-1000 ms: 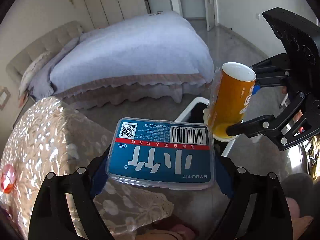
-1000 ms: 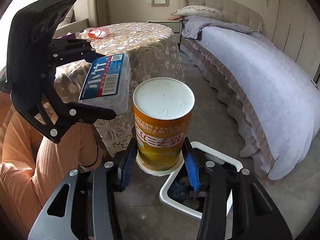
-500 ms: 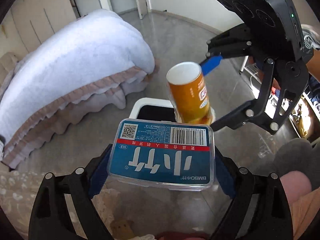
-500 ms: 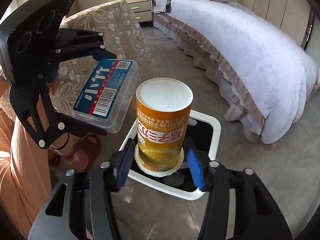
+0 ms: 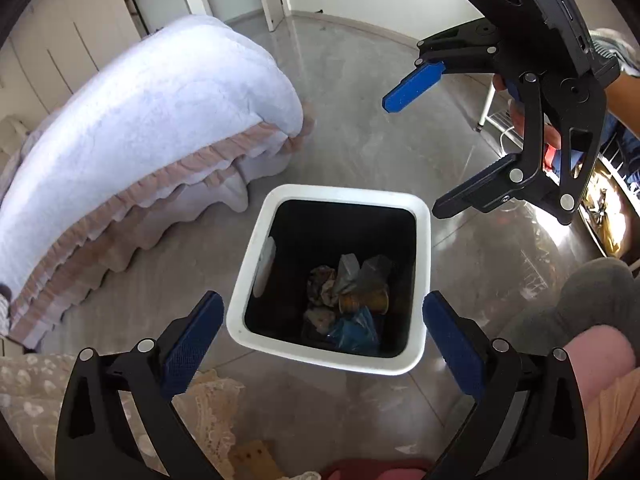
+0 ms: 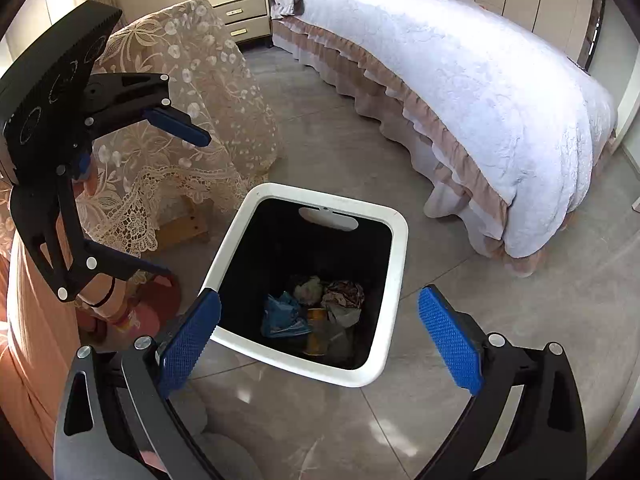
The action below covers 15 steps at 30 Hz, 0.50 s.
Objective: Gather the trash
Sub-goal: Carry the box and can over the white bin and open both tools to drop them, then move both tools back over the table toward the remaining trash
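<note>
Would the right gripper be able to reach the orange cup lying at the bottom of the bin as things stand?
Probably yes: the right gripper hangs open above the bin, whose mouth is uncovered. The orange cup lies deep among crumpled wrappers, so it needs a long straight descent.

txt check | I read no legible print in either wrist view | can & blue wrapper in bin: labels too small/dark

Both wrist cameras look steeply down from close above the bin, the left from the table side. Both views share the bin, the bed and the floor.
</note>
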Motion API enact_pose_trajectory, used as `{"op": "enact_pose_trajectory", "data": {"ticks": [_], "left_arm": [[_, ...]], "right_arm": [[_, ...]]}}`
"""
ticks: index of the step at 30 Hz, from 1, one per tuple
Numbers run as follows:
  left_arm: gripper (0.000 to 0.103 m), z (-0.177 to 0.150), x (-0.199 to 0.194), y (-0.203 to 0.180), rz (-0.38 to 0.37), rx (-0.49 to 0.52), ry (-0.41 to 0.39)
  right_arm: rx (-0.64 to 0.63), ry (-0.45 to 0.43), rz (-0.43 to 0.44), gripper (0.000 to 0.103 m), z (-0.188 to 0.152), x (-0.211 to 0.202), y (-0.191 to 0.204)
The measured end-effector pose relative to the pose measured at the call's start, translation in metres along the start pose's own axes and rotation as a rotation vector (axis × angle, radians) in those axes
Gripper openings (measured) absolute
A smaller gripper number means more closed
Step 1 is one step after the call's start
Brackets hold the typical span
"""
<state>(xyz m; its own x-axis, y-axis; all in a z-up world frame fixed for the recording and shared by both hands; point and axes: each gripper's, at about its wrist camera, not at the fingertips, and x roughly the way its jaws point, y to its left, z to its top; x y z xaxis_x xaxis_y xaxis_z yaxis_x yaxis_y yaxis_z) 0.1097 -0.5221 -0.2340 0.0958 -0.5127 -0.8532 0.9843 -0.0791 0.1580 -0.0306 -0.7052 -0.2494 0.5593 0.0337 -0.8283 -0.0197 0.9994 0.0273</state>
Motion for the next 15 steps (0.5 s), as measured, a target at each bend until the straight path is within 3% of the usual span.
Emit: {"op": "enact_pose_trajectory", "data": {"ticks": [5,15], "left_arm": [[0.098,0.002,-0.023,-0.005,-0.002,-0.004,-0.030],[0.098,-0.009,-0.082,-0.013,0.082,-0.048,-0.117]], "right_arm": [[-0.029,-0.035,0.001,0.098,0.008,-0.014,0.012],[-0.068,-0.152,0.007,0.098,0.028,-0.051,0.041]]}}
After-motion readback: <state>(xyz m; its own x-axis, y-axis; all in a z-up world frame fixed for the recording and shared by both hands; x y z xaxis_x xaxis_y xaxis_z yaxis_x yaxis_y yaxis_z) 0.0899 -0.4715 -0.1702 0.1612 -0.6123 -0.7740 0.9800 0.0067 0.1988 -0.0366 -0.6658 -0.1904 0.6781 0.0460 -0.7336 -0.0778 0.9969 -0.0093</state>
